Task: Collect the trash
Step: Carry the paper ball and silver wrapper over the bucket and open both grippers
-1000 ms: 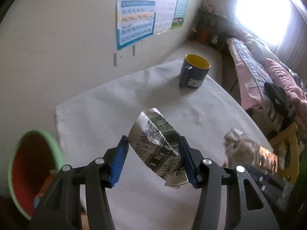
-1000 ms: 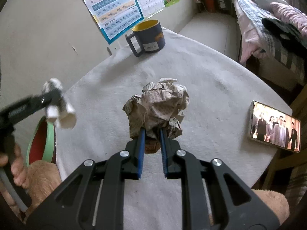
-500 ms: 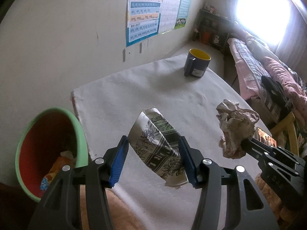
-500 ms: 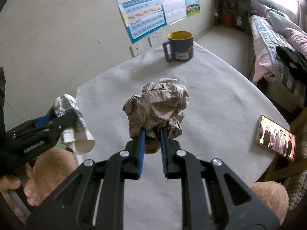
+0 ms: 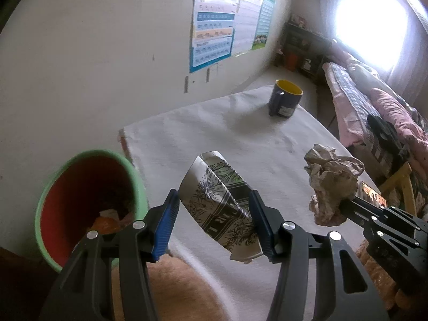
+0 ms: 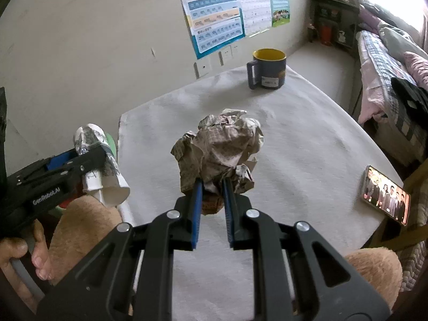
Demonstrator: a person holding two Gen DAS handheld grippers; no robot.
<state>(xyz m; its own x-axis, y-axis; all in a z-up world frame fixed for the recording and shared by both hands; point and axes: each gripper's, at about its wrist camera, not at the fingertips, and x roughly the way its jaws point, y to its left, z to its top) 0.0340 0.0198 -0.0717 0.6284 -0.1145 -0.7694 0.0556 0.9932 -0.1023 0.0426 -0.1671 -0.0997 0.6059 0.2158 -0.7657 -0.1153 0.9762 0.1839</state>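
My left gripper (image 5: 214, 200) is shut on a crushed paper cup (image 5: 222, 208) with a black plant print, held above the table's near left corner. The cup also shows in the right wrist view (image 6: 101, 165). A green bin with a red inside (image 5: 88, 203) stands off the table's left edge, with some trash in it. My right gripper (image 6: 211, 184) is shut on a crumpled newspaper ball (image 6: 219, 152) and holds it above the white table (image 6: 307, 144). The ball also shows in the left wrist view (image 5: 331, 182), to the right of the cup.
A dark blue mug with a yellow inside (image 6: 267, 69) stands at the table's far edge. A phone with a lit screen (image 6: 385, 195) lies at the table's right edge. A bed (image 5: 374, 112) is at the right, a wall with posters (image 6: 214, 8) behind.
Both grippers have drawn back toward the near left side with their loads. The green bin has come further into the left wrist view and sits closer to the cup.
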